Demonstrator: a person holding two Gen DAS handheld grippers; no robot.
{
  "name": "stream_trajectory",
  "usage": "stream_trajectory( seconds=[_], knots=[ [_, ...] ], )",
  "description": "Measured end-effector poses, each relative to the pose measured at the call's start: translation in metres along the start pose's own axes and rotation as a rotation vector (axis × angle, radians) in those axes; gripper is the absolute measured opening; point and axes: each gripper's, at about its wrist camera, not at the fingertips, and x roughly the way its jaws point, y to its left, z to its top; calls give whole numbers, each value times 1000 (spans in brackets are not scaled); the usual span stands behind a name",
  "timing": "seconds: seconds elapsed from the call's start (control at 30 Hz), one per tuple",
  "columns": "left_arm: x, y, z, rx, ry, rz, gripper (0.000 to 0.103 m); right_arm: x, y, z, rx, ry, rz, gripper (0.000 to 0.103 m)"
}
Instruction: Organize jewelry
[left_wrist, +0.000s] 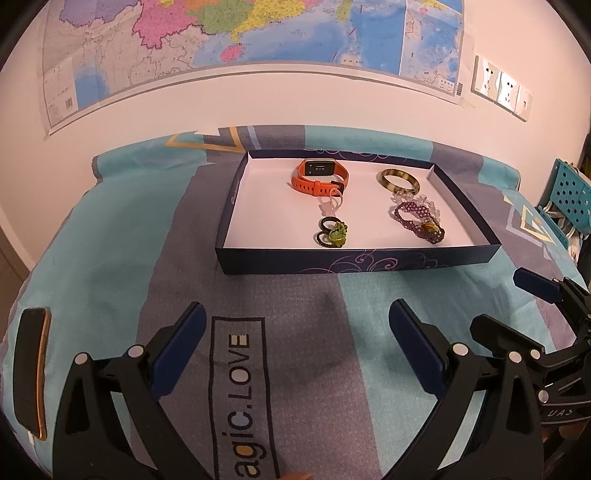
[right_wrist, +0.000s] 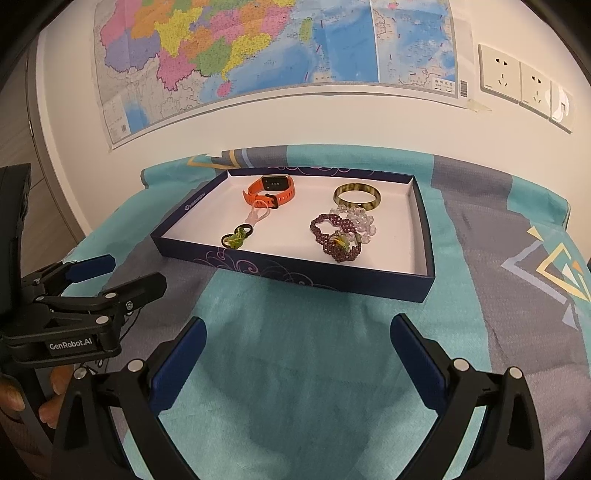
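A shallow dark blue box with a white floor lies on the cloth ahead of both grippers. Inside are an orange watch, a brown-green bangle, a purple bead bracelet against clear beads, a pale pink loop, and black hair ties with a green charm. My left gripper is open and holds nothing. Beside it my right gripper is open too, short of the box.
A teal and grey patterned cloth covers the surface. A dark phone lies at the left edge. A map and wall sockets hang behind. A blue perforated rack stands at the right. A hand grips the left tool.
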Motion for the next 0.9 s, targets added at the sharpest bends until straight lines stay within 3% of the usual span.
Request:
stream_trajectory(
  seconds=[0.9],
  knots=[
    [3, -2, -5, 3, 14, 5, 98, 0, 0, -3, 7, 5, -2, 96]
  ],
)
